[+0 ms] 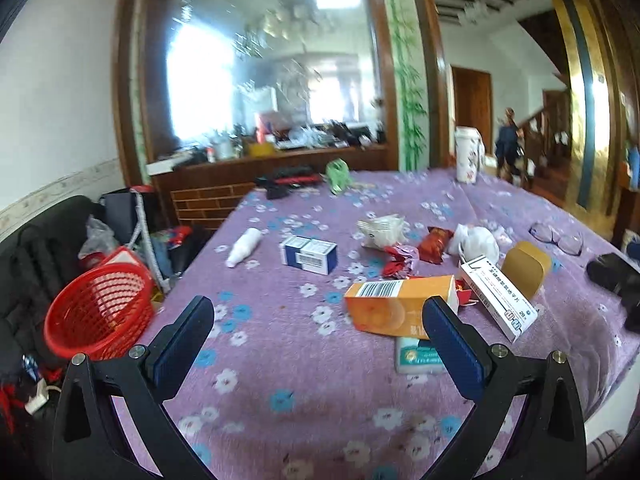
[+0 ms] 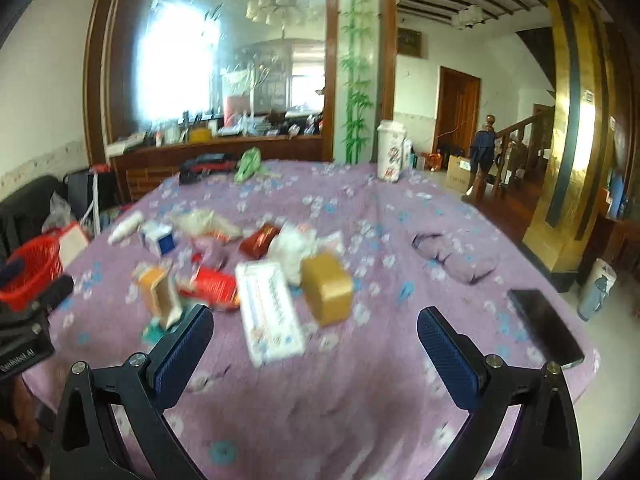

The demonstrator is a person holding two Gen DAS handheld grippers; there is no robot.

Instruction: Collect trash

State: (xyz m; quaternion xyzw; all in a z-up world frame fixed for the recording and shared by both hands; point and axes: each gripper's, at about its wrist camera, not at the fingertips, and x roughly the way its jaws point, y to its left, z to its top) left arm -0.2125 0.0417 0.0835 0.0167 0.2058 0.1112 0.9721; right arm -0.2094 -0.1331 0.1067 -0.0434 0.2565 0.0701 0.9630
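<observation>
The left tool (image 1: 318,314) hangs above the table (image 1: 280,380) with its fingers spread wide and nothing between them. Off to its left, beyond the table edge, sits a red basket (image 1: 96,310). Ahead and slightly left lie a white bottle (image 1: 244,247) on its side and a blue and white box (image 1: 308,255). Just beside its right finger rests an orange carton (image 1: 394,306), lying over a white and green packet (image 1: 416,358). Farther right, a long white box (image 1: 498,298) leans near a tan box (image 1: 526,266). Behind these lie red wrappers (image 1: 434,244) and crumpled white paper (image 1: 476,242).

The right tool (image 2: 316,324) is also wide open and holds nothing. In its blurred view, the orange carton (image 2: 158,294) stands by its left finger, the long white box (image 2: 270,312) lies between the fingers ahead, and the tan box (image 2: 328,288) sits just right of that. A dark phone (image 2: 546,326) lies to the right of its right finger.
</observation>
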